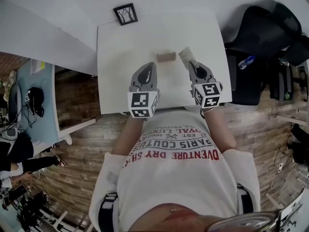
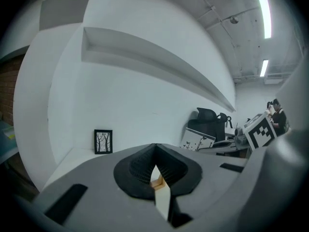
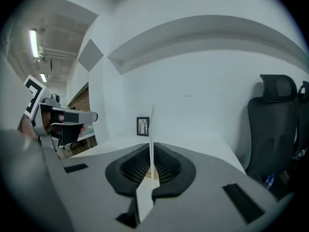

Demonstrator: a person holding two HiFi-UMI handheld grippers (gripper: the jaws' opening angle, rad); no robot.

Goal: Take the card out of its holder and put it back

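Observation:
A small wooden card holder (image 1: 165,56) lies on the white table (image 1: 120,42), with no card in it. My right gripper (image 1: 192,64) is just right of the holder, shut on a white card (image 1: 185,55) that sticks out past its tips. In the right gripper view the card (image 3: 151,129) stands edge-on between the pads (image 3: 166,166). My left gripper (image 1: 147,69) hovers a little in front of the holder with its tips together and nothing in them. Through its jaws I glimpse the holder (image 2: 155,180). In the left gripper view the card (image 2: 197,140) shows its printed face.
A small black picture frame (image 1: 126,14) stands at the table's far edge against the white wall. A black office chair (image 1: 263,33) with a water bottle (image 1: 245,62) is to the right. A light blue desk (image 1: 38,95) stands to the left.

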